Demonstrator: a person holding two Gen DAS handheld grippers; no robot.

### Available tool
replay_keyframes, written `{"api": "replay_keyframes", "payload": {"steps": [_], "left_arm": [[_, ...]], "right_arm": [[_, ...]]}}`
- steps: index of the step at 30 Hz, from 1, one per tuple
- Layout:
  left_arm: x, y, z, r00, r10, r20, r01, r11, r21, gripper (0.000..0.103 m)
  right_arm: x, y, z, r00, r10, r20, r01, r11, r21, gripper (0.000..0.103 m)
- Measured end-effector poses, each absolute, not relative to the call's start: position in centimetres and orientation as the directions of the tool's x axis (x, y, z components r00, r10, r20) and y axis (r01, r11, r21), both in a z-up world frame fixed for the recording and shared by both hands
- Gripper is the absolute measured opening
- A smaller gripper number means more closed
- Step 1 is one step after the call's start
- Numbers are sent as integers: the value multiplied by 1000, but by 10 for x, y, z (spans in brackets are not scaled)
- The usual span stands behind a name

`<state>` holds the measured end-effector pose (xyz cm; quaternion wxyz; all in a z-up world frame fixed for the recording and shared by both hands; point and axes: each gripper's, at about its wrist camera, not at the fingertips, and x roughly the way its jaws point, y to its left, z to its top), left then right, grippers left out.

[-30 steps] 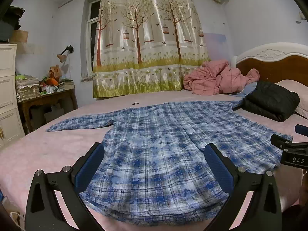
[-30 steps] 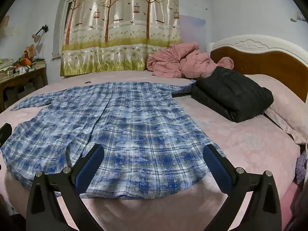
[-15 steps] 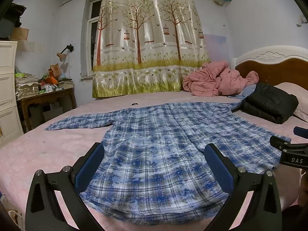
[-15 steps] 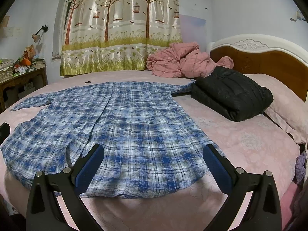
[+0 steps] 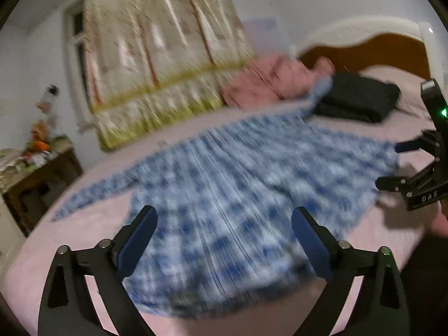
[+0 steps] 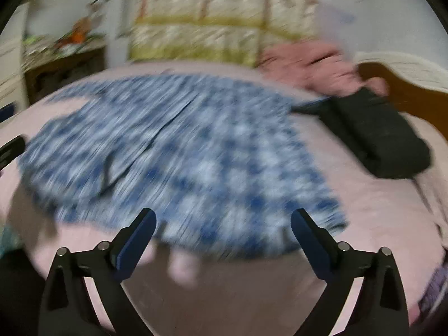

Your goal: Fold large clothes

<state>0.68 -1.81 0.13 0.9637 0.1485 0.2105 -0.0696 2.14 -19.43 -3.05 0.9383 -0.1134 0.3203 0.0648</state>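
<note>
The blue shirt [image 5: 238, 196] lies flat on the pink bed [image 5: 92, 224]. Both grippers, left [image 5: 224, 224] and right [image 6: 224, 221], gape wide, closing a little, pinching nothing. Black coat [image 6: 386, 140] at two o'clock.

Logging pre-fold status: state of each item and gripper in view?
Plaid shirt: spread flat on bed, unfolded.
Black jacket: folded, by headboard.
Pink quilt: bunched up.
Left hand-held gripper: open, empty, jaws just closing slightly.
Right hand-held gripper: open, empty, jaws just closing slightly.

A shirt [image 5: 238, 196] lies spread on the bed [image 5: 84, 232], a folded jacket [image 5: 358, 100], seemingly, beyond its right side.
</note>
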Motion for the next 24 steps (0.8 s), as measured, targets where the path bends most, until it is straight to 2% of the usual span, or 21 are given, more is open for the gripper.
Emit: {"api": "replay_keyframes", "payload": {"steps": [6,8,12,14,16,17,19,20,21,22,23,24], "left_arm": [[7,-5,-32,836,-116,-536,271,937,221,92],[5,-6,-43,819,-98,-565,284,925,251,92],[8,-1,-63,790,-60,-610,291,912,288,94],[14,7,-65,783,-59,-619,275,926,260,99],[23,13,-64,798,-7,-603,220,935,280,100],[29,16,-63,808,29,-589,182,938,296,99],[42,23,-62,818,88,-568,117,942,314,86],[47,26,-62,818,103,-566,100,943,316,64],[52,30,-62,817,116,-565,86,944,318,42],[55,32,-61,818,121,-563,79,945,319,29],[55,34,-59,822,118,-556,80,944,320,2],[52,36,-55,834,112,-540,82,943,322,2]], "right_arm": [[8,-175,-52,736,95,-670,-298,934,-195,96],[17,-174,-61,721,52,-691,-268,940,-210,96],[25,-186,-59,744,-4,-668,-206,950,-235,95],[32,-195,-59,759,-60,-648,-159,948,-274,95],[40,-205,-58,753,-59,-655,-148,955,-256,95],[44,-209,-56,753,-56,-655,-144,958,-248,92],[47,-216,-54,766,-63,-640,-131,959,-251,72],[48,-219,-52,775,-67,-629,-123,960,-253,47],[49,-222,-50,781,-73,-620,-111,961,-254,18],[49,-226,-49,784,-83,-615,-95,963,-251,8],[49,-229,-47,788,-77,-611,-87,968,-235,5],[48,-234,-44,794,-54,-605,-87,976,-202,3]]}}
